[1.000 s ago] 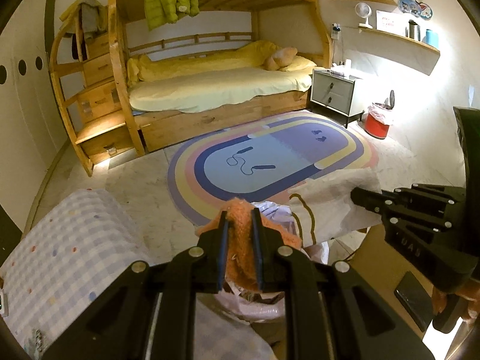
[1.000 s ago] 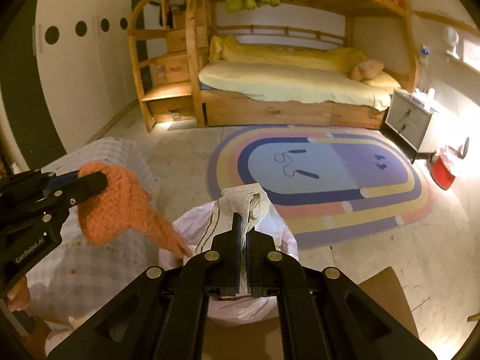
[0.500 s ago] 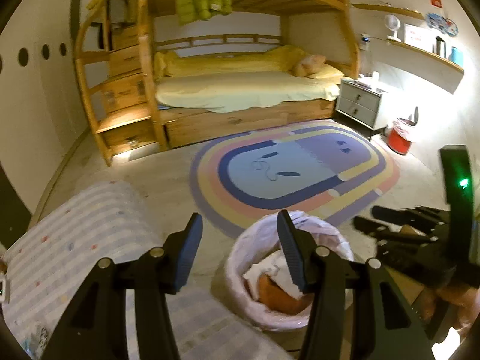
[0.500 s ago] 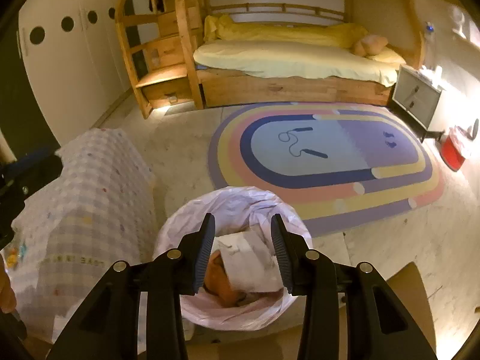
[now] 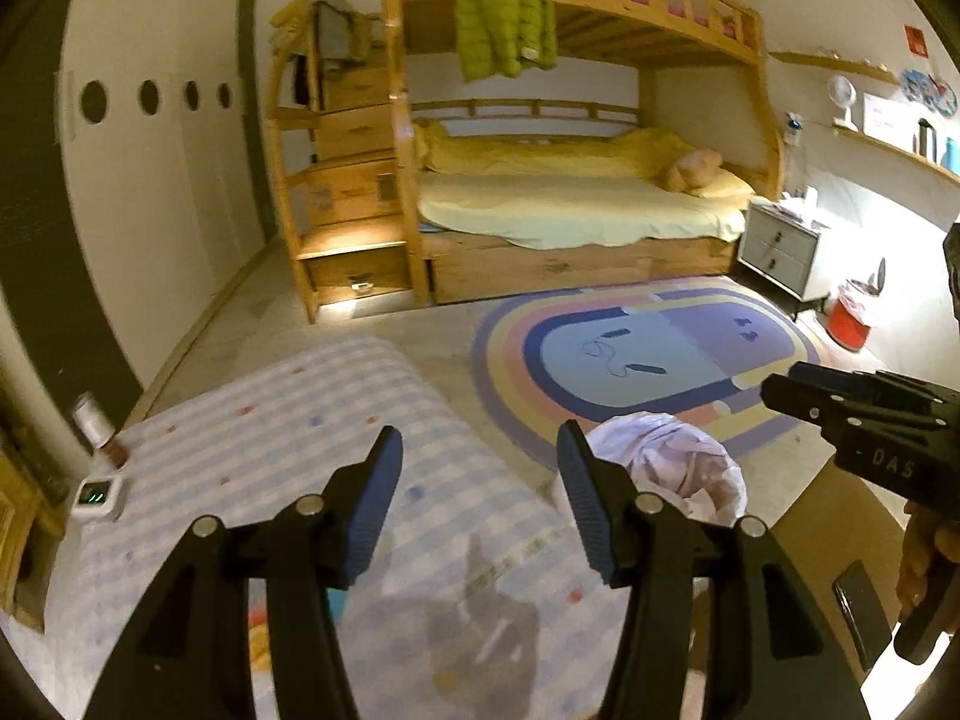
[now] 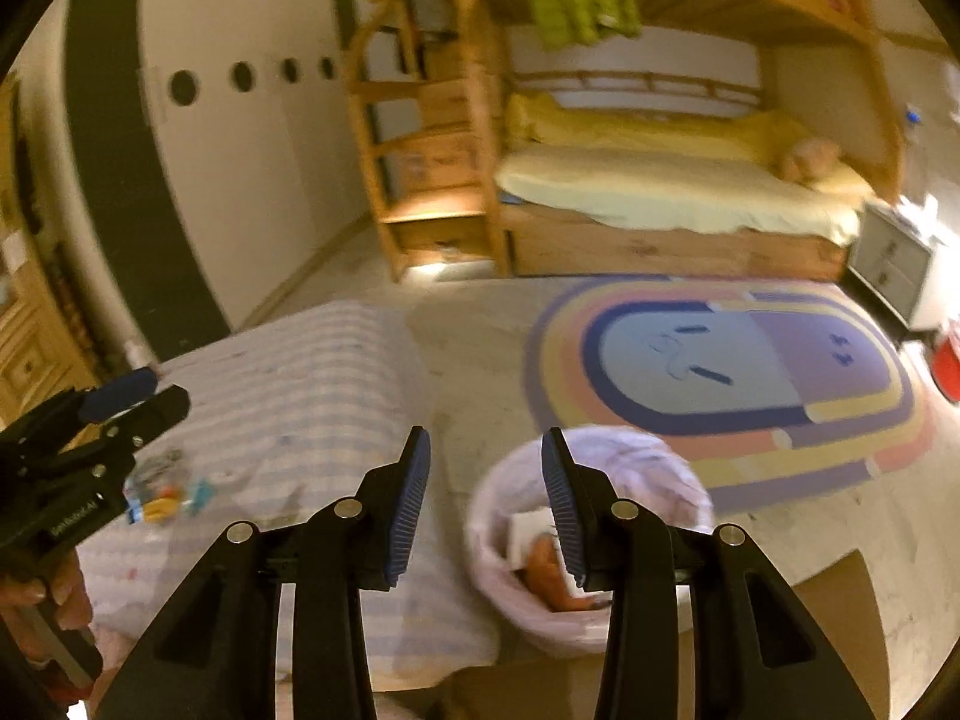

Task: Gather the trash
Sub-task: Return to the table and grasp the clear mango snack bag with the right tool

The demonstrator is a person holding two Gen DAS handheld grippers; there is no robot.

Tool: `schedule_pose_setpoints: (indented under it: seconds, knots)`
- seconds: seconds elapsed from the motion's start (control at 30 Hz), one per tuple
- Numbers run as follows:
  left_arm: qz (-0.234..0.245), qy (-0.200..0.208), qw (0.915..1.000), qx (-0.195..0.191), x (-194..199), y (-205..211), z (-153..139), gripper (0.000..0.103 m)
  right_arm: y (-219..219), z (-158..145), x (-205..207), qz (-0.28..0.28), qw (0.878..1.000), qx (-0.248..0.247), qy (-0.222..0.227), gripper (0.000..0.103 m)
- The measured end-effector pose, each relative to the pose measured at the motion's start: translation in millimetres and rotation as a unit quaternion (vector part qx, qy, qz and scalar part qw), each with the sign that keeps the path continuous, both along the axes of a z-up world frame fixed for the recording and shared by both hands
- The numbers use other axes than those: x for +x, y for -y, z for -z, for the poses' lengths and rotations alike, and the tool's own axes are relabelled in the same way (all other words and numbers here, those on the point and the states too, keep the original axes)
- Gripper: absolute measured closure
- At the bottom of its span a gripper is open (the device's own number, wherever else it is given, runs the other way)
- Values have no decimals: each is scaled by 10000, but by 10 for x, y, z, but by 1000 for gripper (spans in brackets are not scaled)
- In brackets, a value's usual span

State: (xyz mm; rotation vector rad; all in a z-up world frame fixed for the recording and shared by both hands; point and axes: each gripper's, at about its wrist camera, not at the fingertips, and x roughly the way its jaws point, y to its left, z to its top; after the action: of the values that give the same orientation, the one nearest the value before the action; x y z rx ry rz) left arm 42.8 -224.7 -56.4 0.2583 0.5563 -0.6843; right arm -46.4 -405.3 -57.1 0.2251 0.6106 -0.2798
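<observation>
A white bag-lined trash bin (image 6: 600,546) stands on the floor beside a table; the left wrist view shows it too (image 5: 672,474). Inside lie an orange knitted item (image 6: 543,570) and white paper (image 6: 528,531). My left gripper (image 5: 477,501) is open and empty above the checked tablecloth (image 5: 288,468). My right gripper (image 6: 486,501) is open and empty, between the table edge and the bin. Small colourful wrappers (image 6: 165,495) lie on the cloth near the left gripper's fingers (image 6: 129,402).
A small white device (image 5: 96,495) and a can (image 5: 96,426) sit at the table's left edge. A phone (image 5: 861,612) lies on a brown surface at right. A rainbow rug (image 5: 648,360), bunk bed (image 5: 570,204), nightstand (image 5: 777,255) and red bin (image 5: 852,318) are beyond.
Both grippers opened and dropped the orange knitted item and the white paper into the bin. Both have since swung left, over the table.
</observation>
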Motion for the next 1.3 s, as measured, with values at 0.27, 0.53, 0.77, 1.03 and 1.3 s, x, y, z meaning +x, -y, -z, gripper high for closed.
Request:
schedule_pose_setpoints:
  seconds: [0.27, 0.53, 0.77, 1.03, 1.3]
  knots:
    - [-794, -32, 9968, 36, 13, -875, 26, 48, -737, -69, 273, -844, 9963, -153, -35, 63]
    - [-1751, -144, 9844, 107, 133, -1809, 208, 42, -1501, 78, 614, -1749, 9838, -298, -248, 59]
    - [-2359, -323, 9710, 192, 180, -2323, 439, 42, -2029, 344, 829, -2250, 9726, -364, -462, 53]
    - [-2453, -420, 9684, 164, 234, -2467, 557, 42, -2477, 652, 1050, -2728, 9571, -666, -717, 40]
    - [-2513, -621, 9657, 204, 393, -2425, 680, 38, -2685, 874, 1243, -2963, 9474, -840, -866, 32]
